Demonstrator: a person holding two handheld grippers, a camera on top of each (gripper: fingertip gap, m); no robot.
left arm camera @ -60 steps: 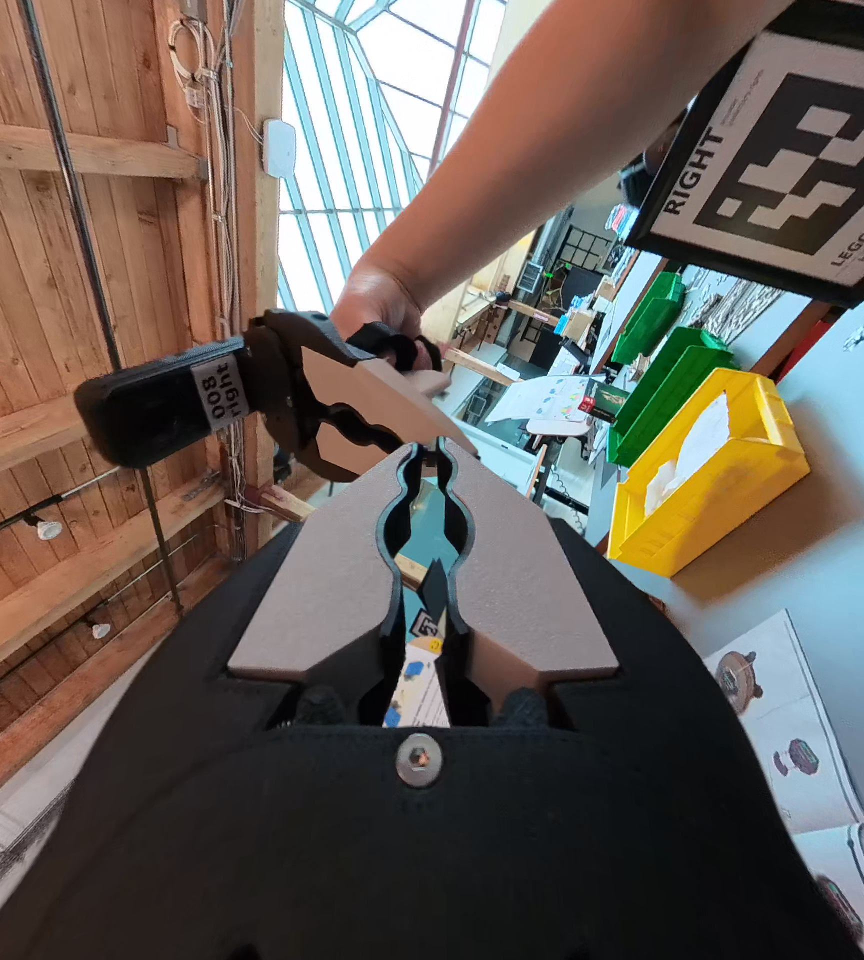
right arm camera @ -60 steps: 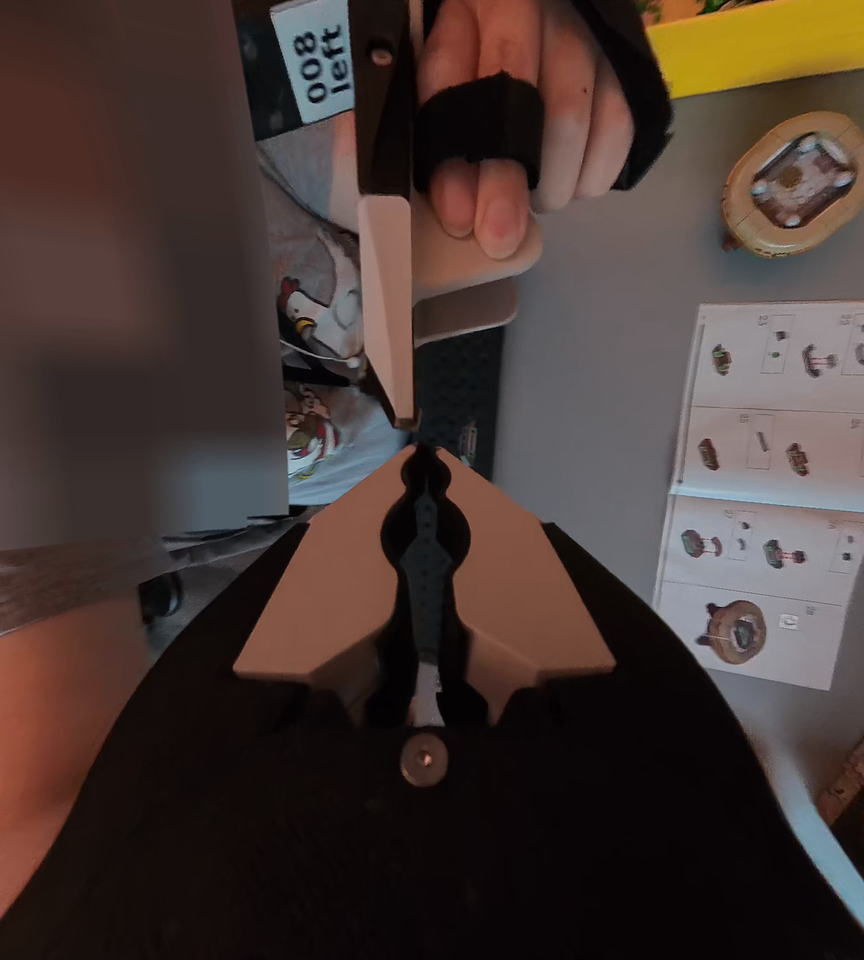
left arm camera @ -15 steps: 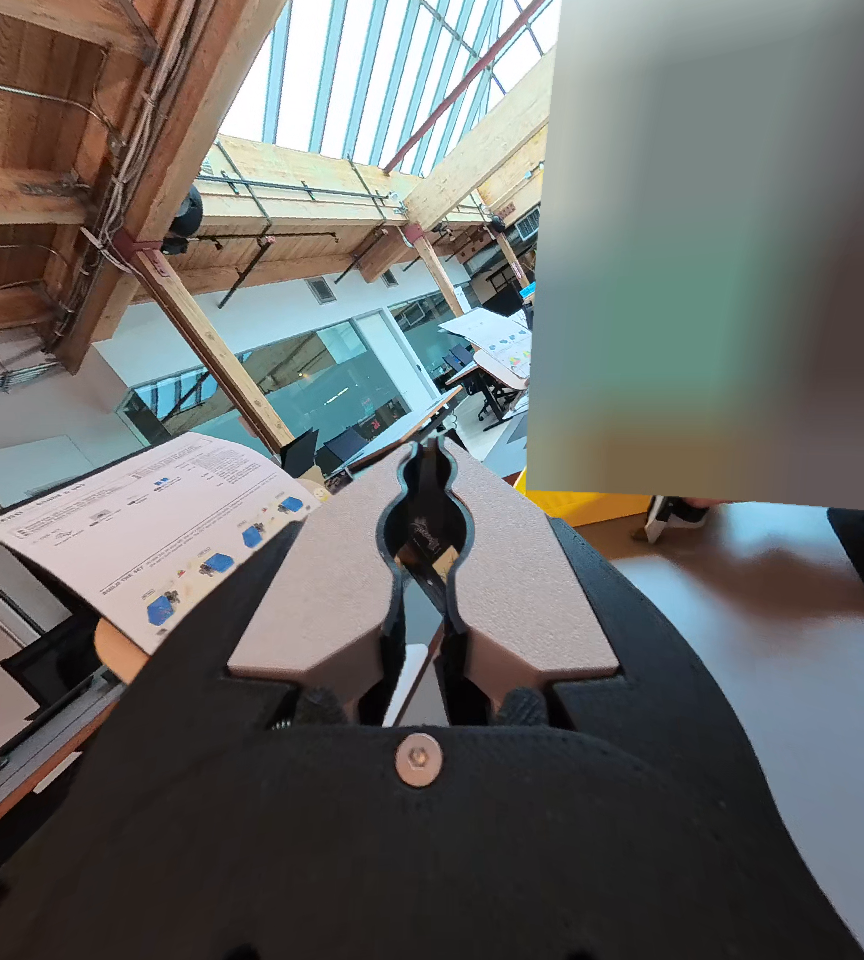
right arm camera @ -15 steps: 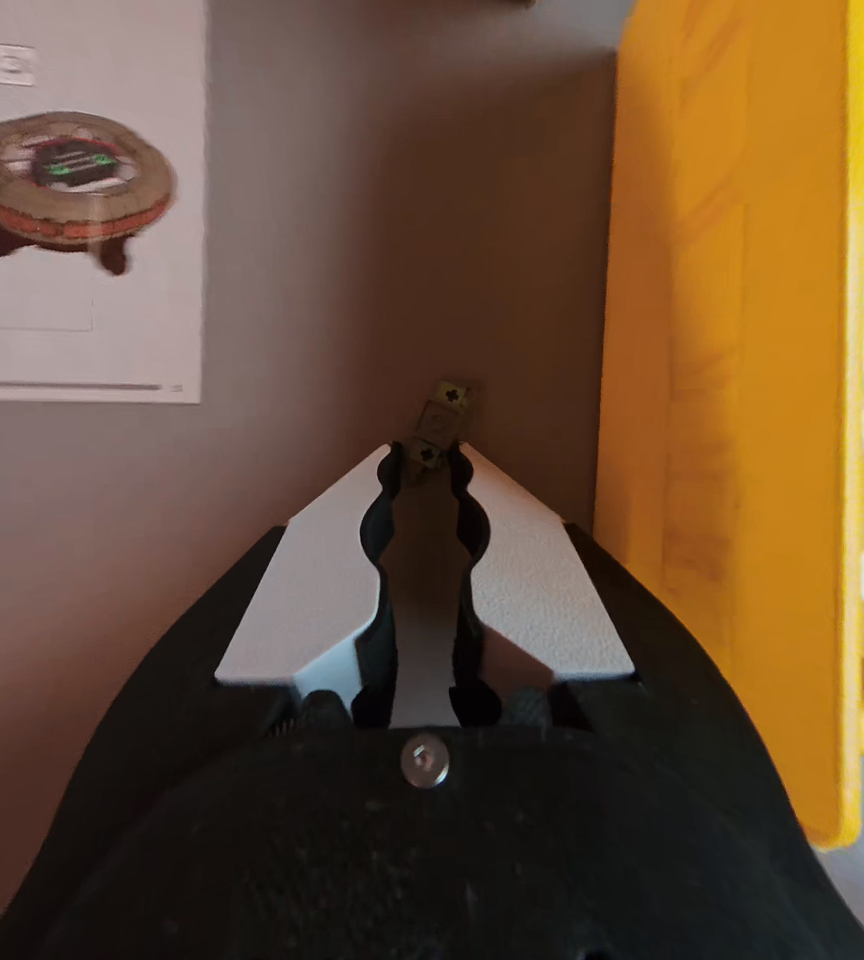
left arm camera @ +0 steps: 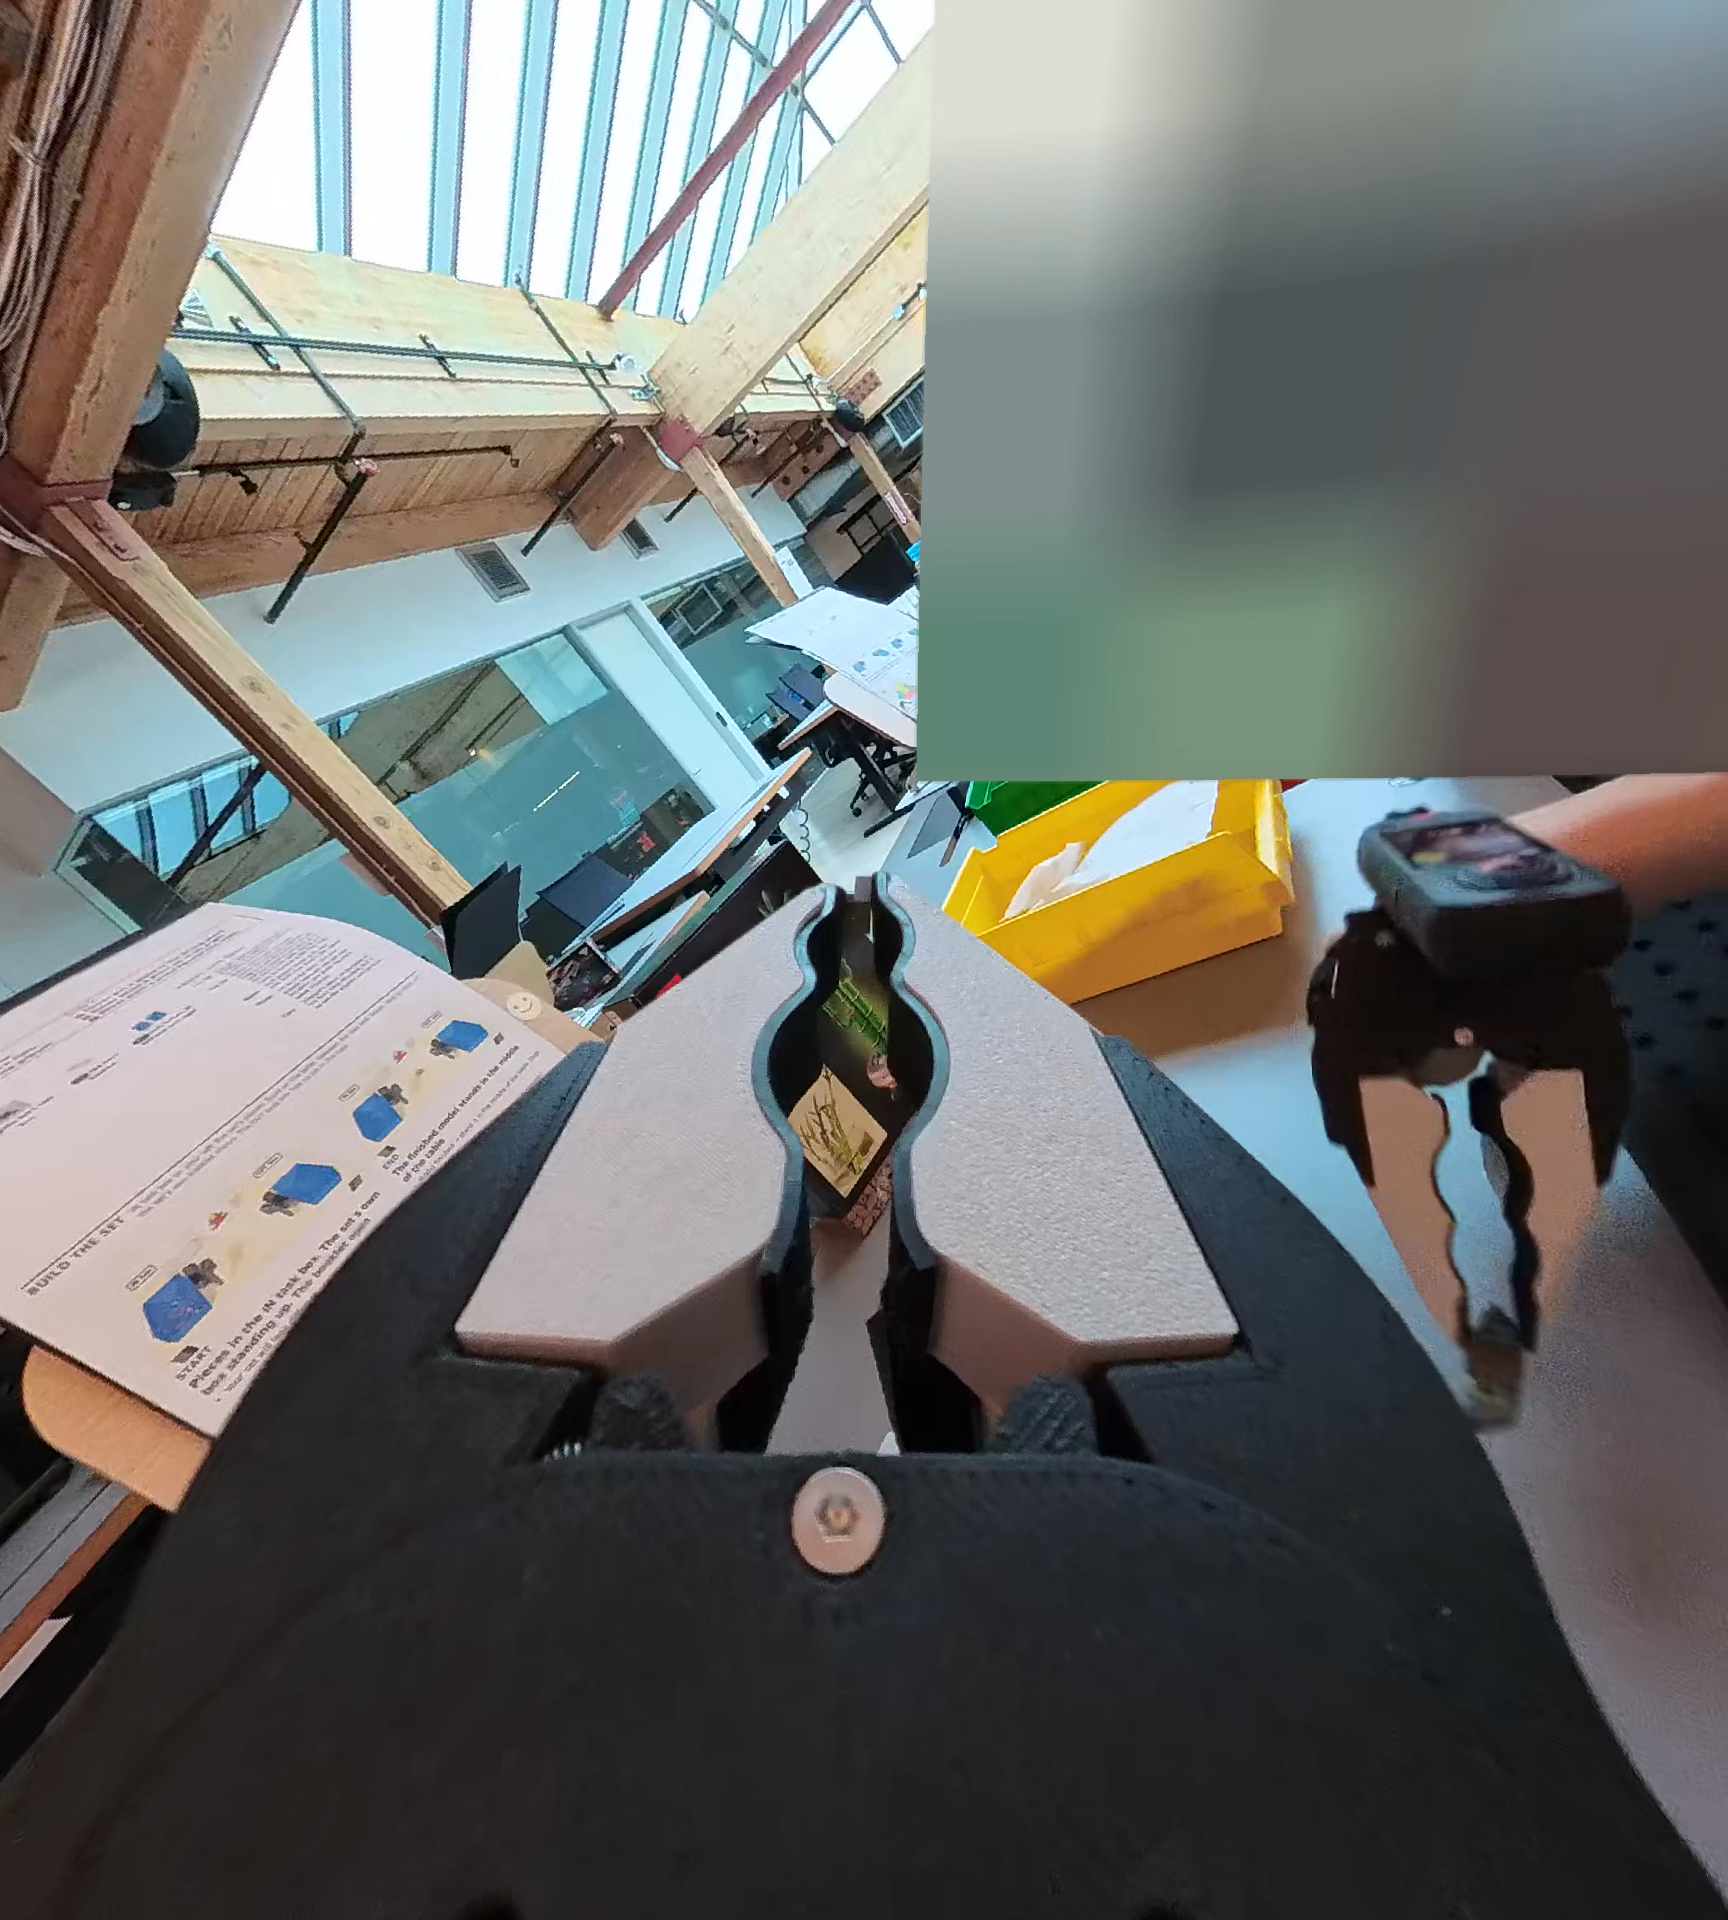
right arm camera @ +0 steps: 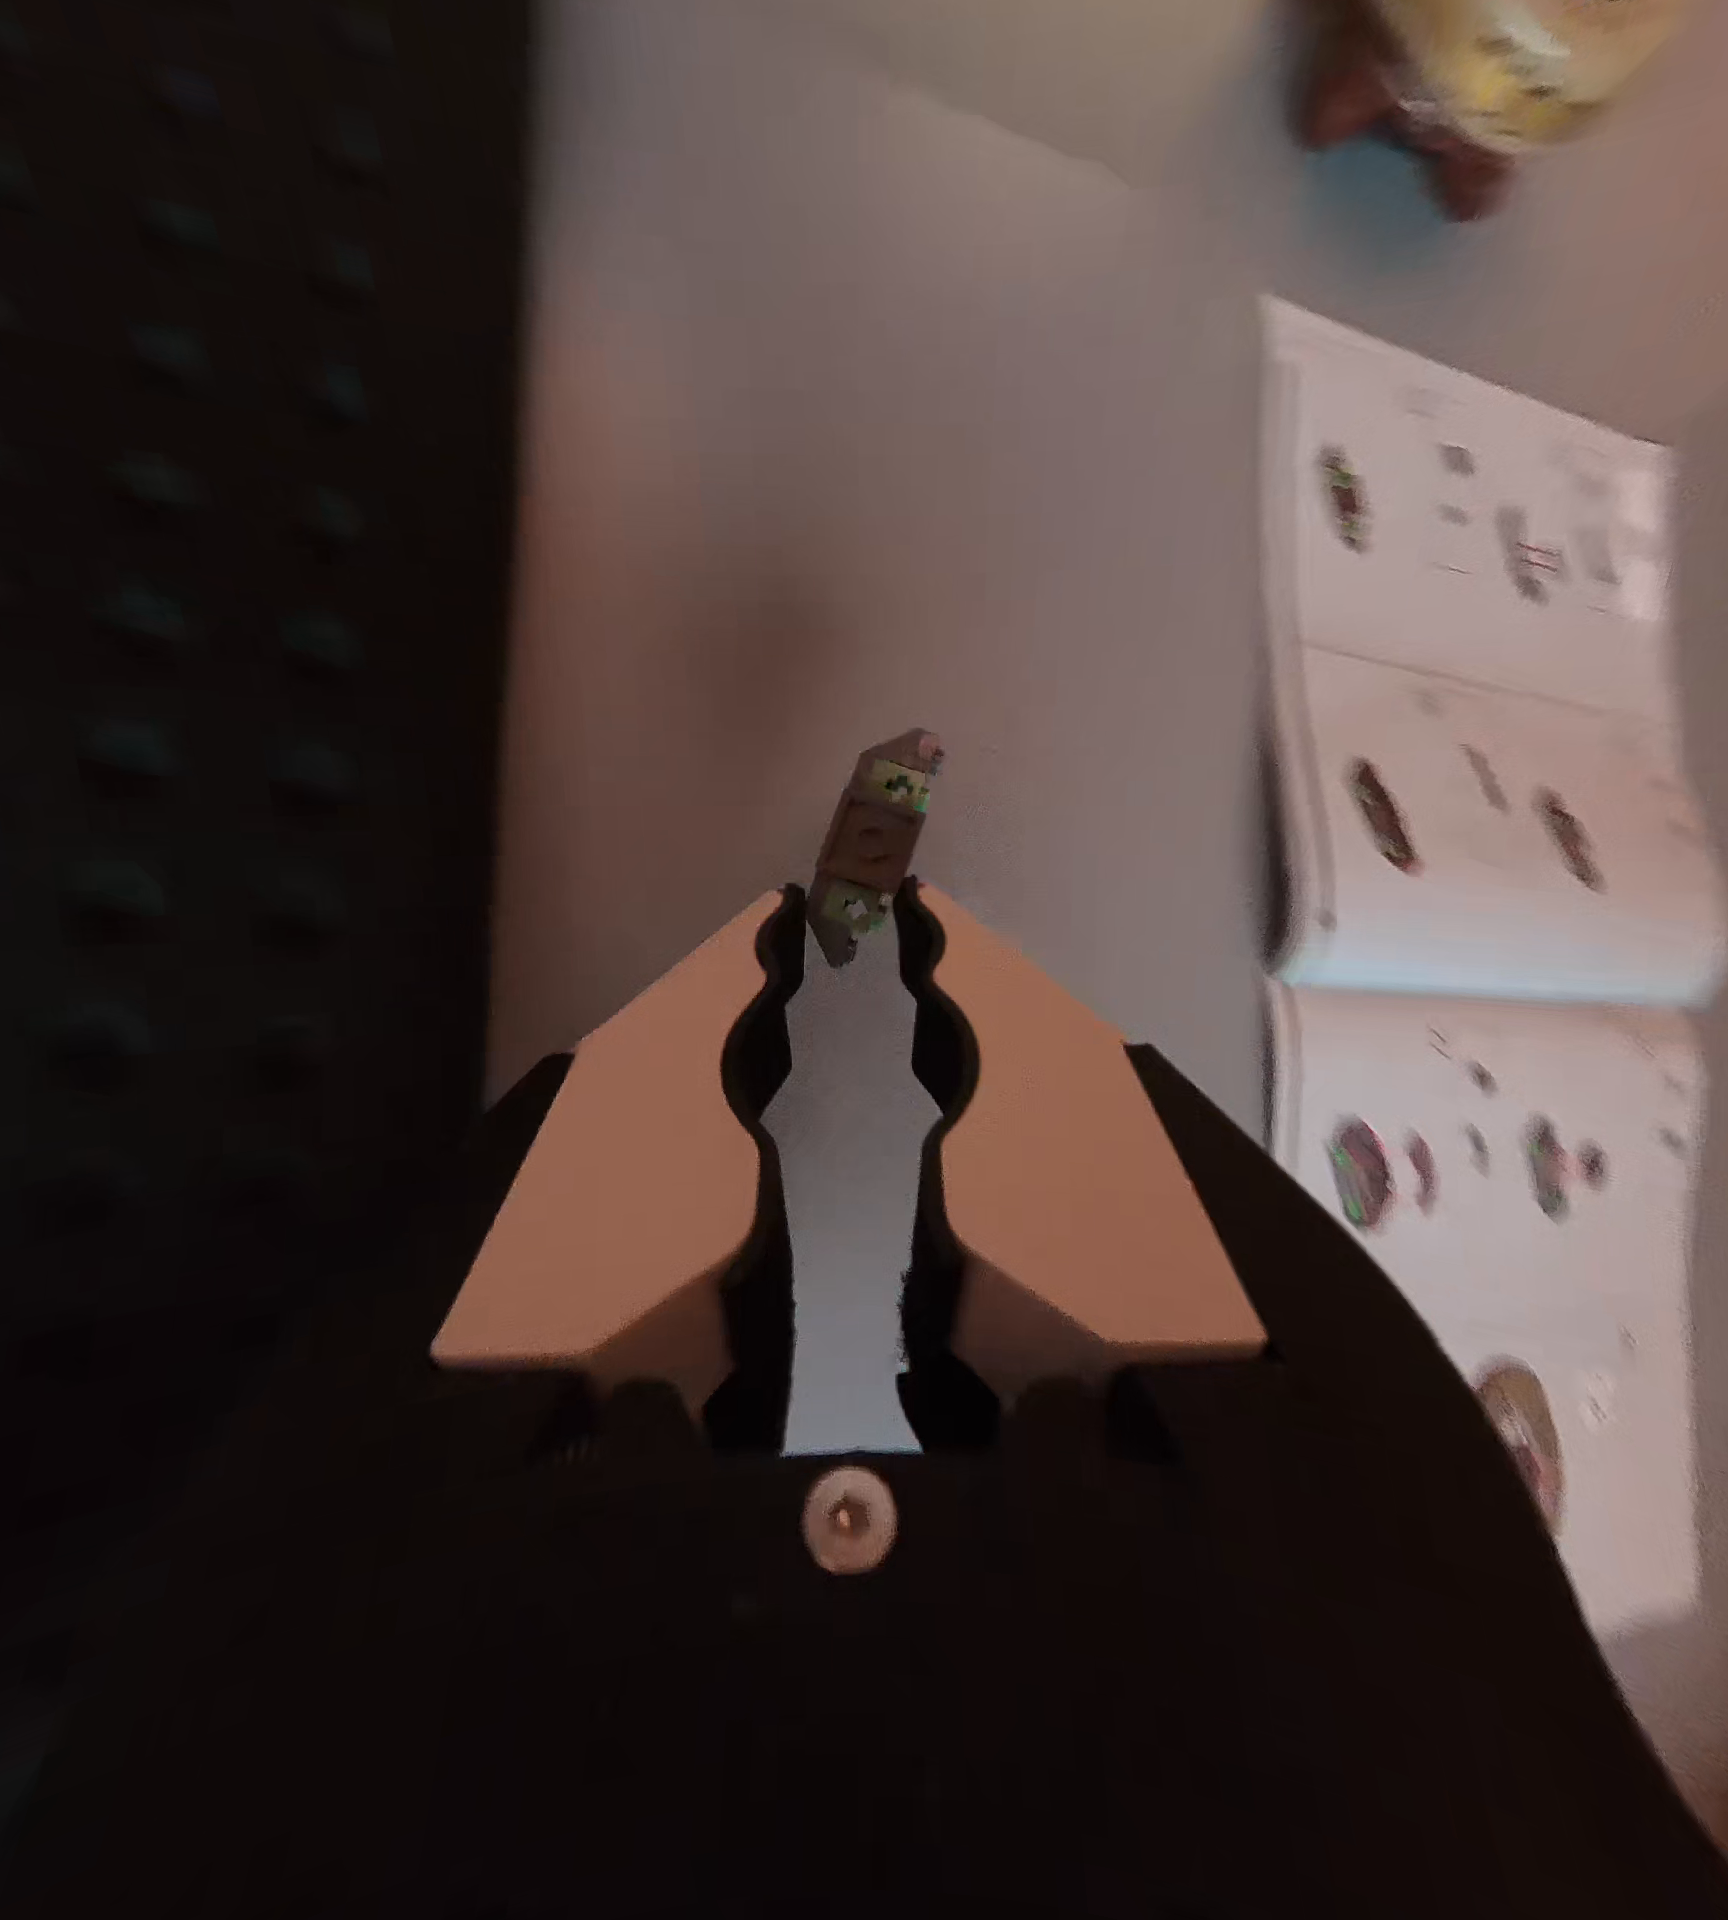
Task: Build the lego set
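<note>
Your right gripper (right arm camera: 847, 902) pinches a small tan piece (right arm camera: 870, 836) left of the booklet (right arm camera: 1483, 790); left gripper (left arm camera: 852, 891) is clamped empty. Carry it level.

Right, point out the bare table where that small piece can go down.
Bare grey table lies between the black perforated mat and the open instruction booklet, below the right gripper pinching the small piece. Crowded: the booklet side and the model beyond it.
</note>
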